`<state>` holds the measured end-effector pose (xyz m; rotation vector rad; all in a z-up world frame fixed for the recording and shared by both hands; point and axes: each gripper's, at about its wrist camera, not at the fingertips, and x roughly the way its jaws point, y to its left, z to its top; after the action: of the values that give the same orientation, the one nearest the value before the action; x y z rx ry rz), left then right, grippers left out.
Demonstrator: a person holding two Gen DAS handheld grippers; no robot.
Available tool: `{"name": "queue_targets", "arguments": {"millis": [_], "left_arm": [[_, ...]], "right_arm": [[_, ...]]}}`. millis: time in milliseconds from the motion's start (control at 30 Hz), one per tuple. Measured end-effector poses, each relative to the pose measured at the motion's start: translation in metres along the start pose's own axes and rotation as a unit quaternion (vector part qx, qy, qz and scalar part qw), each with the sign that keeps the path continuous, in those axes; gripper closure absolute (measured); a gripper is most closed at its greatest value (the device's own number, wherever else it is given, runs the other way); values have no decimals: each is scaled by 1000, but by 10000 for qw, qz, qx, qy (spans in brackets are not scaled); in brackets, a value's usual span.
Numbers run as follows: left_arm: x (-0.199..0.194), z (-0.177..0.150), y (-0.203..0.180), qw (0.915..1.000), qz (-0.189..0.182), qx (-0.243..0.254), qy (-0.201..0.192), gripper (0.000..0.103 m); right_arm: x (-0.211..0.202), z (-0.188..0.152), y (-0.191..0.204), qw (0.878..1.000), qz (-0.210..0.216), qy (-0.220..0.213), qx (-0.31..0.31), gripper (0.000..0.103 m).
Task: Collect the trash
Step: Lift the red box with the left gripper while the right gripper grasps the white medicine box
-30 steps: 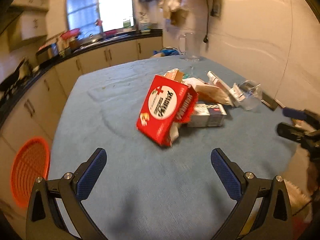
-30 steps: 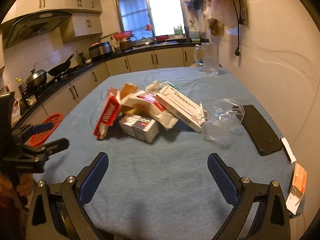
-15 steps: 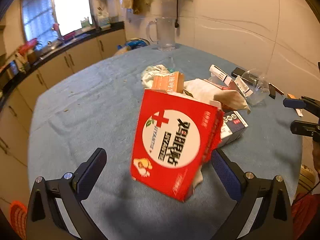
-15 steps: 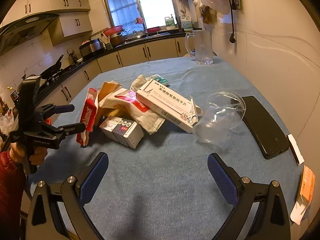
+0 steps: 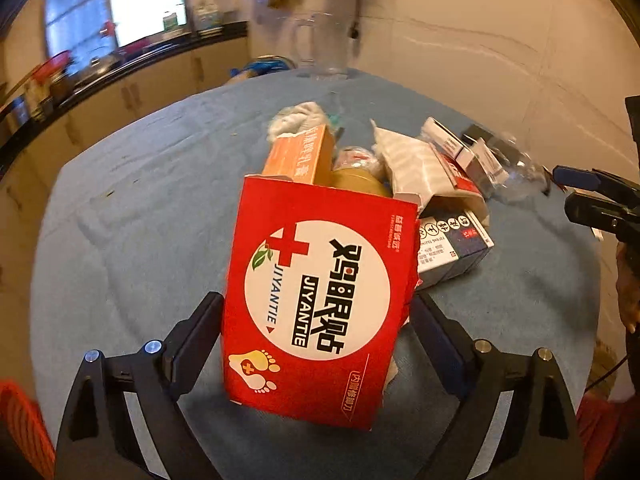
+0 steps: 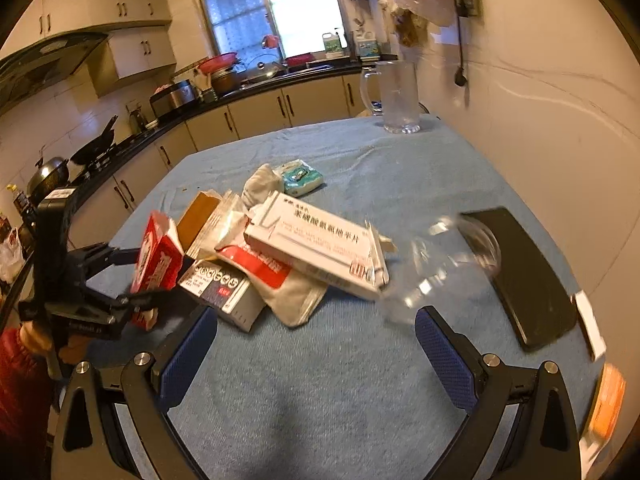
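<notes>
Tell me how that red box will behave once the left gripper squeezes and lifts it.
The red box is thin cardboard with a torn, open top, so it will probably dent or fold under the left hand-held gripper. It is likely light for its size. White paper pokes out near its lower edge; loose contents may slip out if it tilts.

Blue-clothed table [image 6: 360,380] (round-edged) bears trash pile [image 6: 280,252], phone [image 6: 524,276], jug [image 6: 396,96].

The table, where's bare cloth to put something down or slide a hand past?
Bare cloth lies between the glass mug and the pile, and in front of the right gripper, short of the phone. Crowded mid-table: red box, white carton, clear cup.
</notes>
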<state>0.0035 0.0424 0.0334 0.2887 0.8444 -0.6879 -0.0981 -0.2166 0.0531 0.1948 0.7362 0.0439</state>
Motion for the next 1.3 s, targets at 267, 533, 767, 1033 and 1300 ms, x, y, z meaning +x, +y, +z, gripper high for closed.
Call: {"name": "queue_targets", "arguments": {"millis": [267,533,767,1033,1300], "left_arm": [[-41,-20,1,9955,23,-863,-384,11],[-57,-29,2,9949,141,-869,-489,11],[-57,-32,8,9939,151,-980,-487,11],[-48,-33,6,9932,128,-1055,-473,11],[-62,-39,5,9911,208,-1145,-649,11]], "right_arm": [[8,41,13,9796,937,447,-1721,2],[71,82,31,9219,795,1531,-3468,6],[121,96,16,8854,927,2405,-3869,10],[149,90,4,8743,1518,2991,-3509,38],[99,104,-5,9215,1613,2066,-2867,39]]}}
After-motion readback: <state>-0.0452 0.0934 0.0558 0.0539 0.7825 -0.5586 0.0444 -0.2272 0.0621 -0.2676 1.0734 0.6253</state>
